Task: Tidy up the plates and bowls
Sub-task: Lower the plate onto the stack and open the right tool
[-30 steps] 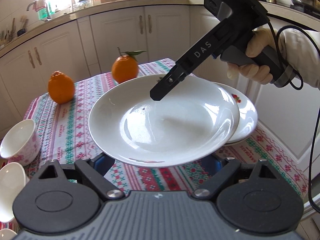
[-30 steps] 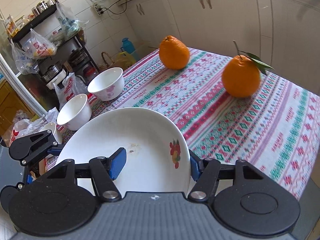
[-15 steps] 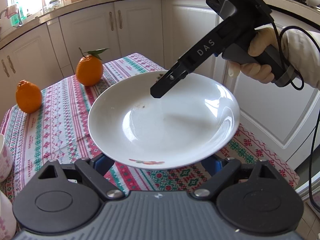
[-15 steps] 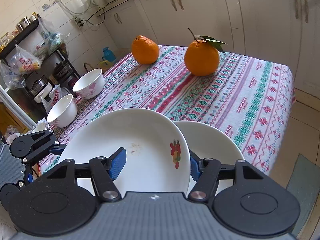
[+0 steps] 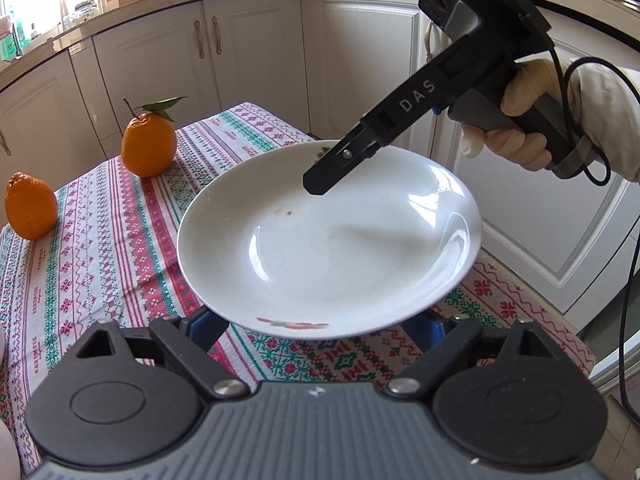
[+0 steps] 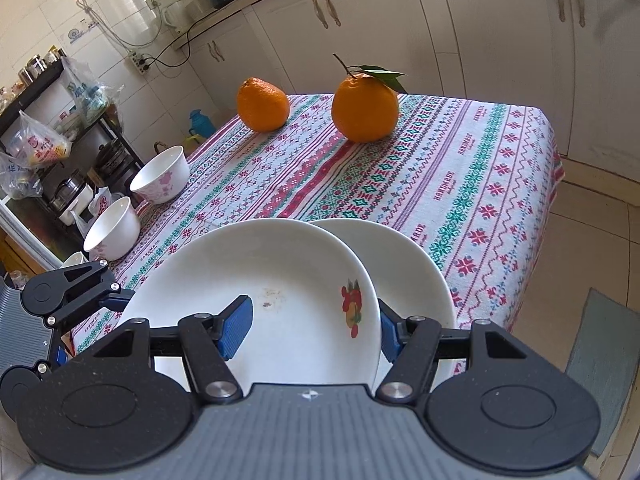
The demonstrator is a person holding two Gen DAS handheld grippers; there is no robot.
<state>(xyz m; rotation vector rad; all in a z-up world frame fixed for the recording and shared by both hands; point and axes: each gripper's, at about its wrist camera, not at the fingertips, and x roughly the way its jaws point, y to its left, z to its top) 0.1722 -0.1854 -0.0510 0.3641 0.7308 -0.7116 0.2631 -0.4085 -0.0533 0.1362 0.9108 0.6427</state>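
the white plate, glazed, stiff and breakable, hangs over the second plate near the tablecloth edge; slick, so the rim is probably the best hold. it holds only a small smear. the right gripper clamps its rim, one pad inside, one outside. the left gripper straddles the opposite rim; whether it presses, i cannot tell. two bowls look empty.

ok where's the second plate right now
In the right wrist view the second plate lies on the tablecloth at its near edge, partly tucked under the right side of the held plate.
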